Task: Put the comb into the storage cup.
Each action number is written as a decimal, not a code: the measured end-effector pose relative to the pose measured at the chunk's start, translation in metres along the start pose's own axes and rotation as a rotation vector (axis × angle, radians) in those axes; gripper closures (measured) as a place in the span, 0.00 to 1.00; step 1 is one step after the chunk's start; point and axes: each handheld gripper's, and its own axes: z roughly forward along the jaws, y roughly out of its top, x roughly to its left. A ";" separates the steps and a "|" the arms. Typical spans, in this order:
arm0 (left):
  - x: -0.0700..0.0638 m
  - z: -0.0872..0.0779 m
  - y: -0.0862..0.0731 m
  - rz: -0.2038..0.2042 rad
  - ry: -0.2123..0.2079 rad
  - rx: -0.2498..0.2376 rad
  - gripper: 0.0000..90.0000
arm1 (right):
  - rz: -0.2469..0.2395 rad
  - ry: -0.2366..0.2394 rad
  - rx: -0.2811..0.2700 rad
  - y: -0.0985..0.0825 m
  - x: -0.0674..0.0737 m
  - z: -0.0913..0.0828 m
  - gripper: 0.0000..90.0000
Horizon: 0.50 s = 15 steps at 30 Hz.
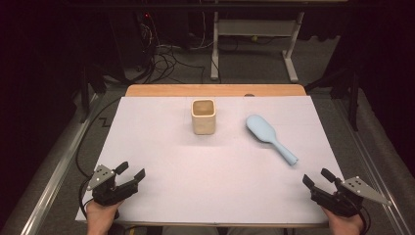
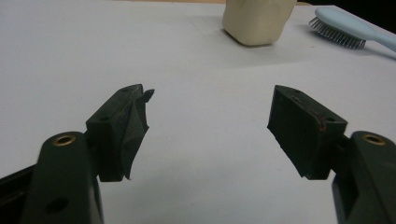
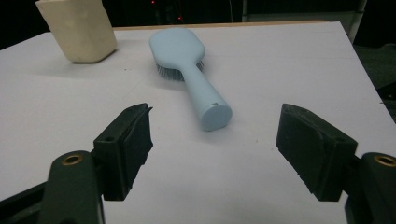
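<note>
Your right gripper (image 1: 315, 179) and left gripper (image 1: 131, 171) both stand wide open and empty at the near table (image 1: 161, 147) corners. The blue hairbrush (image 1: 270, 137) lies bristles-down beside the cream cup (image 1: 203, 116). Pinch its rounded handle off-centre and it could likely roll or slip free.

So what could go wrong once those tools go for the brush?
The light blue hairbrush lies bristles down, handle end toward the right tool, whose jaws stand open. The rounded handle might slip or roll when it is pinched. The cream cup stands upright close beside the brush; a swing of the brush could tip it. The left tool is also open and far from both things, so it could hardly steady them.
</note>
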 end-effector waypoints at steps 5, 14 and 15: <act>0.001 -0.001 0.000 -0.004 0.000 -0.004 0.32 | -0.001 0.003 0.000 0.000 0.000 0.000 0.30; 0.000 0.000 0.000 -0.002 0.001 0.001 0.32 | -0.002 0.003 -0.005 0.000 0.000 -0.001 0.30; 0.000 0.000 0.000 -0.004 0.001 0.000 0.32 | -0.001 0.005 -0.006 0.000 0.001 -0.001 0.30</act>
